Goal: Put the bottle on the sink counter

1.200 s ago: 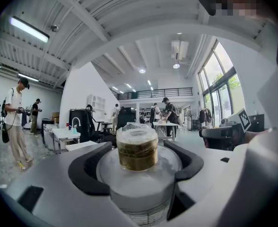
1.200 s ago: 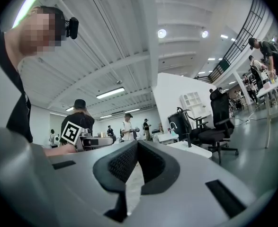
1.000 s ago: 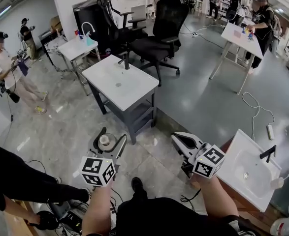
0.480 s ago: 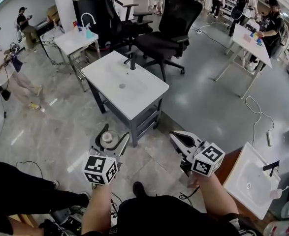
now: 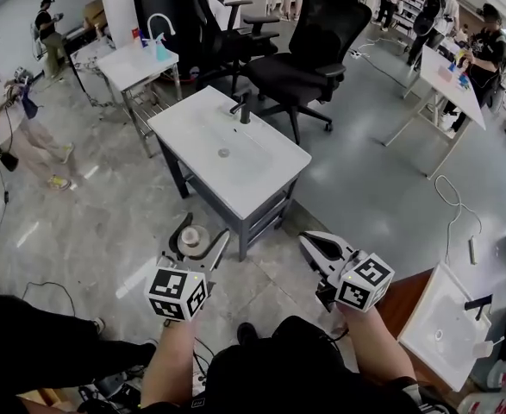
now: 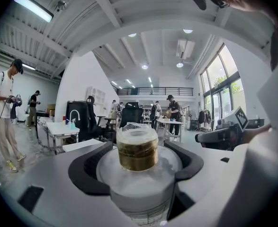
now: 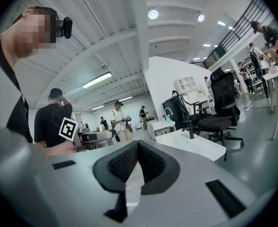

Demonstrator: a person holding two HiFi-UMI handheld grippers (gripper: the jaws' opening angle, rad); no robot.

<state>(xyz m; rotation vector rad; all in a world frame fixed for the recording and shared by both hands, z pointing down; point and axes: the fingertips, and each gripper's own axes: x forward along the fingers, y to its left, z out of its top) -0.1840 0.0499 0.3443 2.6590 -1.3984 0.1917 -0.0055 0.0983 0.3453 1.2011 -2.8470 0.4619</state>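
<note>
Your left gripper [image 5: 197,240] clasped the upright bottle [image 5: 184,247] between its fingers, well short of the sink desk [image 5: 274,160] straight ahead. Your right gripper [image 5: 311,241], equally short of that desk, had its fingers pressed together, empty.

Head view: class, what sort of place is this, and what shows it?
Probably an open-plan lab or workshop hall, not a bathroom: a sink counter stands free on bare floor, office chairs behind it, people at work tables beyond.

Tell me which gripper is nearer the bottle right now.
Left. The left gripper is shut on the bottle; the right gripper, shut and empty, is apart at its right.
</note>
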